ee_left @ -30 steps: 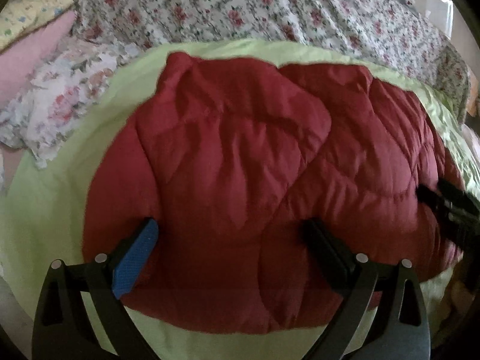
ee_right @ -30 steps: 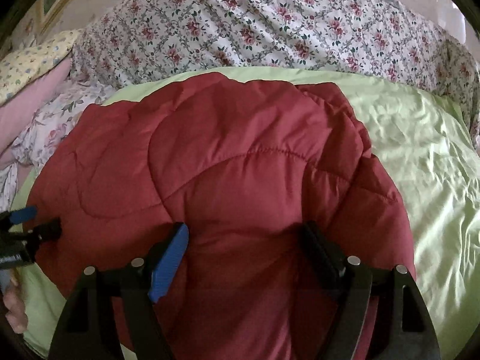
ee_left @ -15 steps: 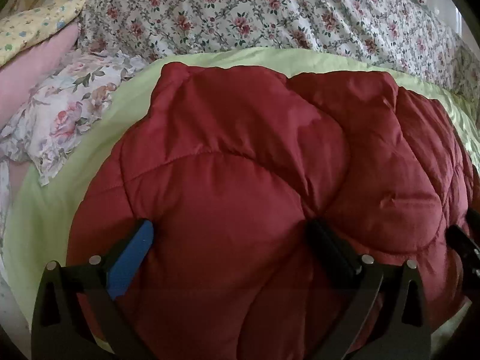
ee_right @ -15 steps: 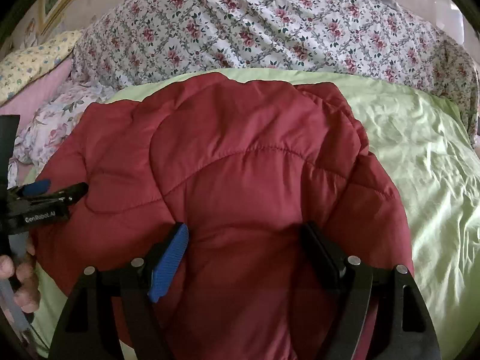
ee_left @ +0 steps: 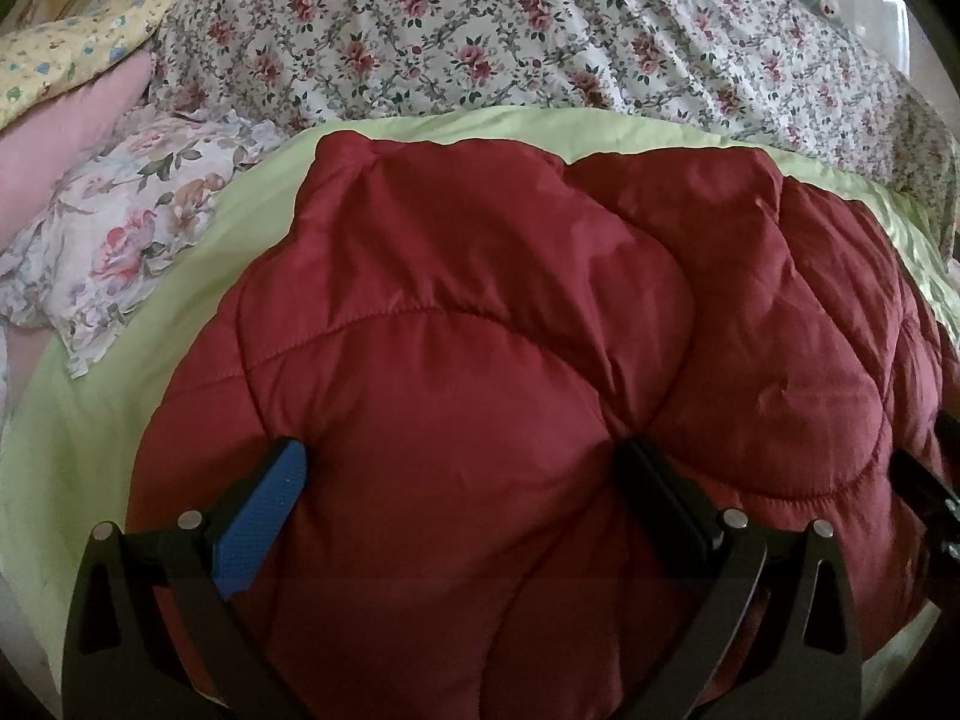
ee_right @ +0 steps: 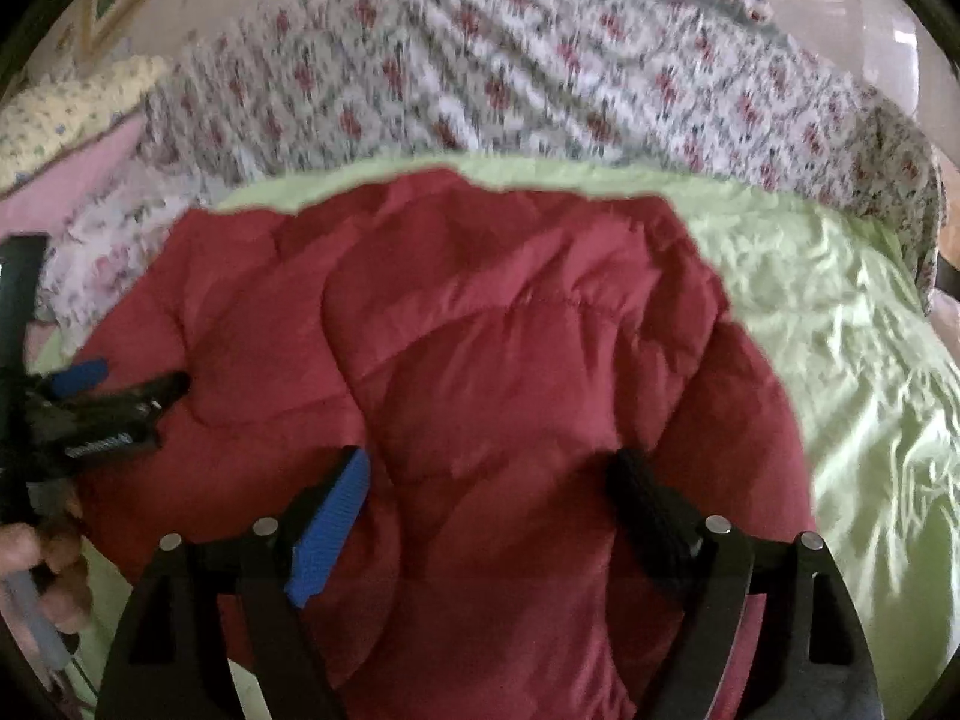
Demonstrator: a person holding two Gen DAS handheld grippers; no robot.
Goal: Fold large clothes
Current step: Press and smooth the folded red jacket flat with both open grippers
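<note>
1. Jacket [ee_left: 468, 360]: red quilted puffer, lies on green sheet [ee_left: 108, 420] on the bed, bunched into a rounded mound, partly folded over itself.
2. Handling, judged: soft, puffy, light for its bulk; filling springs back, so folds likely won't stay flat without pressing. Shell looks smooth, slightly shiny, probably slippery between pads.
3. Where to take hold, judged: near hem or side edges, where layers are thinner; a pinch in the thick middle would catch only top fabric. Stitch lines give firmer bites than the puffed panels.
4. Left claw [ee_left: 462, 480]: jaws spread wide, fingers dug into the near part of the jacket, a big puff of fabric between them. Pads dent the fabric at the sides; no true pinch visible.
5. Right claw [ee_right: 498, 492]: jaws opening, jacket bulge between them, pads not seen clamping it. This view is motion-blurred.
6. Each claw has one blue ribbed pad [ee_left: 258, 528] and one black finger; frames black, with silver pins.
7. Textures: jacket has curved quilting seams, matte-satin sheen, deep creases where panels overlap. Sheet is thin, wrinkled, shiny at right.
8. Behind: floral cover [ee_left: 540, 42], white with red roses; floral pillow [ee_left: 120, 228] and pink cushion [ee_left: 54, 126] at left.
9. Hand [ee_right: 48, 570] grips the left tool's handle, lower left in right view.
</note>
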